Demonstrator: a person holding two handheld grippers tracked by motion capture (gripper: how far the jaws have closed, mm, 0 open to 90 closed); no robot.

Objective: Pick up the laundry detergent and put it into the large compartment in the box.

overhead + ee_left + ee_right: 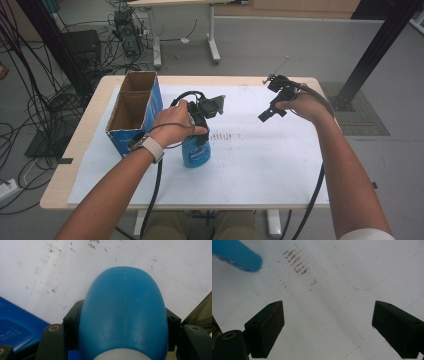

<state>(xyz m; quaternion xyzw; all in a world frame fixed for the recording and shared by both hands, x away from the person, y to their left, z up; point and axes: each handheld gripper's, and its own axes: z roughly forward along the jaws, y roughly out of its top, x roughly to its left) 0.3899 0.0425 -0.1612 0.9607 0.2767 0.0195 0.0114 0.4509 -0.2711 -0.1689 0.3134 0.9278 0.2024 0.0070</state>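
Left hand-held gripper (202,131) clamped on blue bottle (196,151), which stands upright on tabletop (260,165) just beside the blue cardboard box (134,111). Right hand-held gripper (267,114) w/ jaws wide, nothing btw them, hovering well apart.

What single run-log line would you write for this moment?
left gripper: shut on blue plastic bottle | right gripper: open, above white sheet | blue cardboard box: open, left of bottle
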